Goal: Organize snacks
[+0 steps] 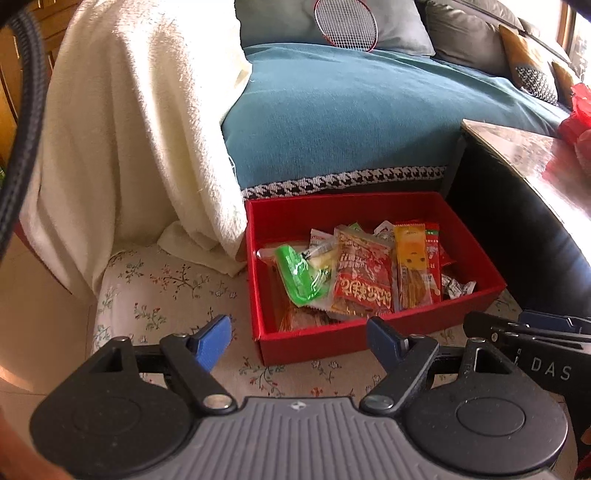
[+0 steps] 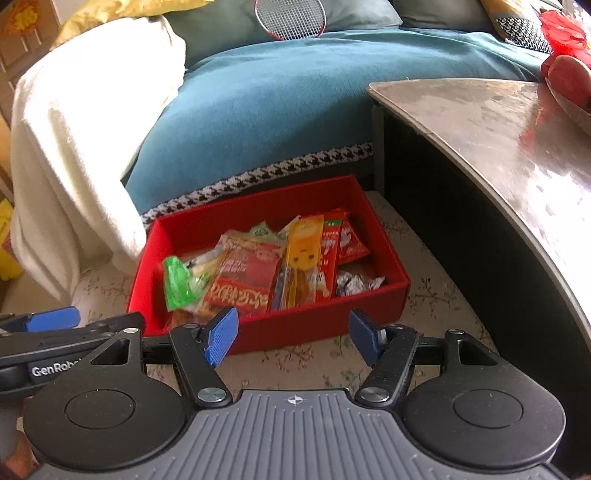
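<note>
both claws hang wide, nothing between the blue pads: left gripper [image 1: 299, 341] and right gripper [image 2: 293, 338] hover side by side at the near edge of the floral cushion [image 1: 166, 288], tips just short of the red box [image 1: 369, 341]. the right gripper shows at the right edge of the left wrist view, the left gripper at the left edge of the right wrist view. just beyond the pads, the box sits on the cushion with the snacks piled inside: green packet [image 1: 301, 277] on the left, big red packet [image 1: 364, 275] in the middle, orange packet [image 1: 412, 267] leaning right of it, silver wrappers [image 1: 456, 286] in the near right corner. behind the box, the teal sofa cover [image 1: 332, 122] with its houndstooth trim. left of that, a cream blanket [image 1: 122, 129] drapes down. right side, a table [image 2: 498, 125]. far back, a badminton racket [image 1: 345, 24] against the cushions.
</note>
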Available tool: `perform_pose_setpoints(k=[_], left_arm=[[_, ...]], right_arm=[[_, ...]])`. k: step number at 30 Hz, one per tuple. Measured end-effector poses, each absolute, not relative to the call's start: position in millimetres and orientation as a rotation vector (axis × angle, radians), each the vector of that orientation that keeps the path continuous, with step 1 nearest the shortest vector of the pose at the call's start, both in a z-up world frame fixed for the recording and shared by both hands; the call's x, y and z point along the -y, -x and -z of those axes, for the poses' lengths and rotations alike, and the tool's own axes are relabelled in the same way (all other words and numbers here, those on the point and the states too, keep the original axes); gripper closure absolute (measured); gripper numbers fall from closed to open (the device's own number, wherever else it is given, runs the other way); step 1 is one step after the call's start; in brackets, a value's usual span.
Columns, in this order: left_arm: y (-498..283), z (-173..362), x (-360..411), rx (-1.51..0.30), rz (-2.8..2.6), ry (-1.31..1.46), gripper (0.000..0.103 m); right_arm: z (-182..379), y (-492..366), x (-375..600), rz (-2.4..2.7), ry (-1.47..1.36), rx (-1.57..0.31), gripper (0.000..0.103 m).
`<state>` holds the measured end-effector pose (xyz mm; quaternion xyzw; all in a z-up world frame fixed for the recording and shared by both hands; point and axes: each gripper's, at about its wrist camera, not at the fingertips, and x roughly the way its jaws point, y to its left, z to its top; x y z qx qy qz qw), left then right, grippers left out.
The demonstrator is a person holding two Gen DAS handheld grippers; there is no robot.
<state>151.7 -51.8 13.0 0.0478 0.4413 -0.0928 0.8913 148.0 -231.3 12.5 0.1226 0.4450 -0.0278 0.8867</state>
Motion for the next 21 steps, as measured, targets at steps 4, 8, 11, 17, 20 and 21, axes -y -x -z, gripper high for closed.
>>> perform_pose_setpoints(k=[4,8,11,17,20,21], left_arm=[[-141.4,-5.7,54.2,-0.929,0.19,-0.117,0.029],[-131.3,-3.2,54.7,-0.936,0.195,-0.126,0.029],[-123.1,-4.2,53.2,-0.927,0.2,-0.128,0.029],[-107.5,-6.9,48.7,-0.907,0.206,-0.138,0.029],[-101.0,-8.5,48.6,-0.895,0.207,-0.15,0.029],[-98.1,-9.3,48.4,-0.894,0.21,-0.151,0.029]], right_arm=[[-12.2,-136.5,228.6,0.052,-0.257,-0.931,0.03],[-13.4,-125.1,228.1,0.052,-0.263,-0.931,0.028],[-13.8,-117.1,227.1,0.05,-0.268,-0.931,0.027],[-13.0,-100.9,223.7,0.051,-0.278,-0.933,0.027],[-12.3,-91.8,222.6,0.05,-0.287,-0.933,0.027],[-12.5,-88.4,221.8,0.048,-0.288,-0.931,0.027]])
